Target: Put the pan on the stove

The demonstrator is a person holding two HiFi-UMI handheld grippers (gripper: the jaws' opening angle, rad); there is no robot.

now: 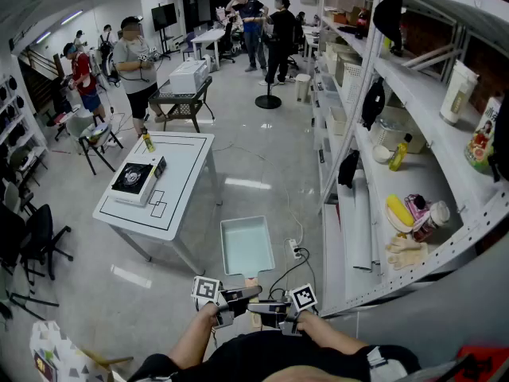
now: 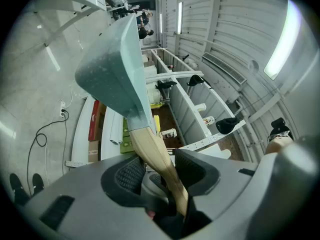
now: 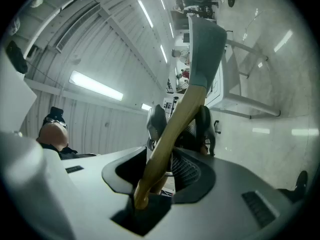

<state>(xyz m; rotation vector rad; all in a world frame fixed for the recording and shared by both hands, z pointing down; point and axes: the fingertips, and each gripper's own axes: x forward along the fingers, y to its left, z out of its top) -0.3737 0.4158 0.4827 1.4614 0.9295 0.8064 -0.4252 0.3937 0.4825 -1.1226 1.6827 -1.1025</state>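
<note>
Carry step: our left gripper (image 2: pixel 160 170) and right gripper (image 3: pixel 161 168) clamp the tan wooden handle (image 2: pixel 145 144) of the pale-green rectangular metal pan (image 1: pixel 246 245) — held above the floor (image 1: pixel 262 157). Next — we move it level to the black tabletop stove (image 1: pixel 133 178).

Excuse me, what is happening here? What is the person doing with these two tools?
A person is carrying a pale green rectangular pan by its wooden handle. Both the left gripper and the right gripper are closed on that handle. The pan is in the air above the floor, near the shelves. The stove stands on the white table, ahead and to the left. The pan is not yet on it.
</note>
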